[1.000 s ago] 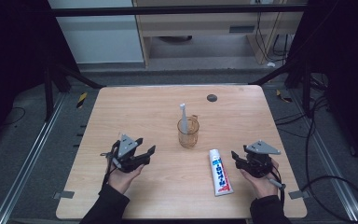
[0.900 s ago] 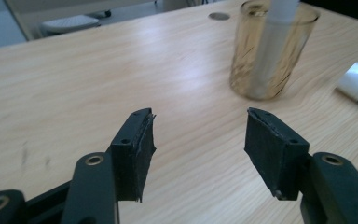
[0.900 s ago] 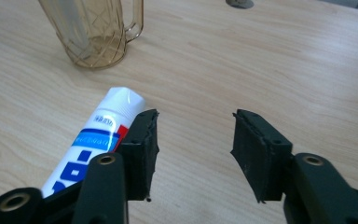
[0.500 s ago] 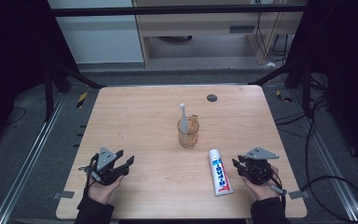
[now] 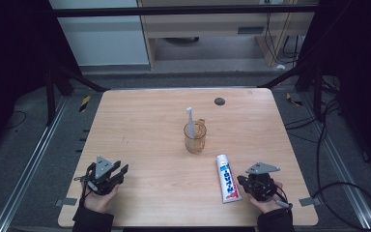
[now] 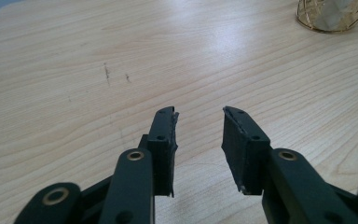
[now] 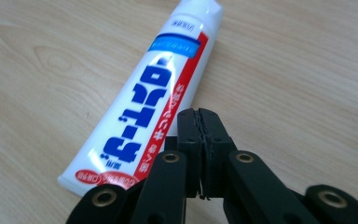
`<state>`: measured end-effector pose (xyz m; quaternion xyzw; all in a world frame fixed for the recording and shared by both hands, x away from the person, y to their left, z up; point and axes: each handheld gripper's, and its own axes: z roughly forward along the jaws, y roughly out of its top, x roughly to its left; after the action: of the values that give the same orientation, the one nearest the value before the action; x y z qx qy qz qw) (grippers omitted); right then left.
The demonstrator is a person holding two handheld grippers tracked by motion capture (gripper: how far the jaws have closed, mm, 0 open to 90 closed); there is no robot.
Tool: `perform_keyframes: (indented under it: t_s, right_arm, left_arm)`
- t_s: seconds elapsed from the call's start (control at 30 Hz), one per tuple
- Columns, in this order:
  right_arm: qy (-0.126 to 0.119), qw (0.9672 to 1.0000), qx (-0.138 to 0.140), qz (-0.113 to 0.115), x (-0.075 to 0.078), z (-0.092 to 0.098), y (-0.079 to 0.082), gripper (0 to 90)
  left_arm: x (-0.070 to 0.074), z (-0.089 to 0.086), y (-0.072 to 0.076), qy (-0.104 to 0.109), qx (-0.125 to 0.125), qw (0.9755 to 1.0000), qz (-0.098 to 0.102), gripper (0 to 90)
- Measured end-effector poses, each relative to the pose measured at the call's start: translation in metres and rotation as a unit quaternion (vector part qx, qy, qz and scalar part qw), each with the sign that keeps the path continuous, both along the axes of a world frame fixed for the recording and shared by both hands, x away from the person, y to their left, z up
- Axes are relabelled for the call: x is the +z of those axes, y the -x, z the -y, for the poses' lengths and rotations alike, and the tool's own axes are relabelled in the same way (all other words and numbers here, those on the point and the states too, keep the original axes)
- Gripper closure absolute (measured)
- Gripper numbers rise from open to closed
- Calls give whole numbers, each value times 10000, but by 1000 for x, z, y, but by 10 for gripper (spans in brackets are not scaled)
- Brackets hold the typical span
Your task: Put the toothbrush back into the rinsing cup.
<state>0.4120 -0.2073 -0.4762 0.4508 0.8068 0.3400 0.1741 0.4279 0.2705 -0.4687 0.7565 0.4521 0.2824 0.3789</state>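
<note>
A white toothpaste tube (image 5: 227,178) with red and blue print lies flat near the table's front right. My right gripper (image 5: 245,183) rests just right of it, held in a hand, jaws shut with nothing between them. In the right gripper view the tube (image 7: 144,102) lies just left of the closed fingertips (image 7: 200,114). An amber glass cup (image 5: 195,137) stands at mid-table with a white toothbrush (image 5: 190,122) upright in it. My left gripper (image 5: 120,171) sits at the front left, jaws open over bare wood (image 6: 198,114). The cup's base (image 6: 333,14) shows at that view's top right.
The wooden table (image 5: 145,121) has a small dark round object (image 5: 219,101) near its far edge. Metal frame rails and cables run on the floor on both sides. Faint pencil marks (image 6: 107,74) lie on the wood ahead of the left gripper.
My left gripper has pulled back toward the front left edge of the table. The right gripper drew back slightly toward the front edge. The tube, cup and toothbrush stayed put.
</note>
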Motion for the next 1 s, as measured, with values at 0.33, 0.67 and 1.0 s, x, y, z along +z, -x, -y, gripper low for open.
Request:
perform_keyframes:
  t_s: [0.33, 0.67, 1.0]
  right_arm:
    - [55, 9994, 173, -296, -7, -3, 7, 900]
    - [-53, 9982, 507, -303, -11, -19, 11, 900]
    - [-263, 9975, 623, -211, -13, -41, 5, 900]
  left_arm:
    - [-1, 0, -2, -105, 15, 9999, -123, 674]
    - [-1, -3, -3, -56, 130, 9999, -98, 642]
    - [-1, -5, -4, -56, 223, 9997, -98, 628]
